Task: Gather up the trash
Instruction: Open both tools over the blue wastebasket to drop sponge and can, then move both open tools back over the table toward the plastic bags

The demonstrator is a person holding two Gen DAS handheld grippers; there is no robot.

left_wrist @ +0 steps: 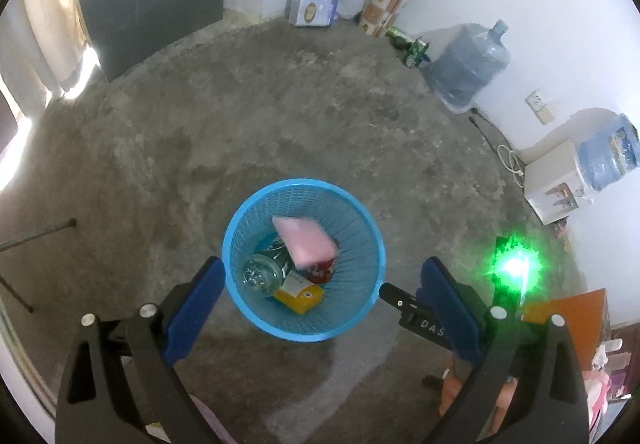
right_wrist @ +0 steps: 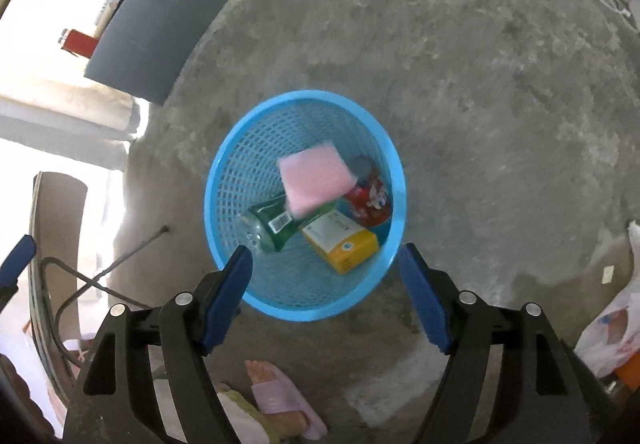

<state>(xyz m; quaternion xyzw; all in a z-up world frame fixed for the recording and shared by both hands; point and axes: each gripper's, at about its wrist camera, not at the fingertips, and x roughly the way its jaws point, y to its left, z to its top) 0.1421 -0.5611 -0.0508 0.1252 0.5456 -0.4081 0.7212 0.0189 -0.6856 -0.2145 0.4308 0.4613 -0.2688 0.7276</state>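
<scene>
Trash fills round blue lattice basket (right_wrist: 224, 180): soft pink sponge (right_wrist: 314, 180).

Your right gripper (right_wrist: 324, 272) hangs over the blue basket (right_wrist: 224, 180), jaws apart with nothing between the blue pads (right_wrist: 232, 296). Inside the basket you can see a pink sponge (right_wrist: 314, 180) — blurred, lying above the rest — over a green bottle (right_wrist: 276, 224), a yellow box (right_wrist: 342, 240) and a red can (right_wrist: 368, 196). The basket stands on the grey concrete floor (right_wrist: 480, 104). Below the gripper, a foot in a pink slipper (right_wrist: 280, 400) shows.
</scene>
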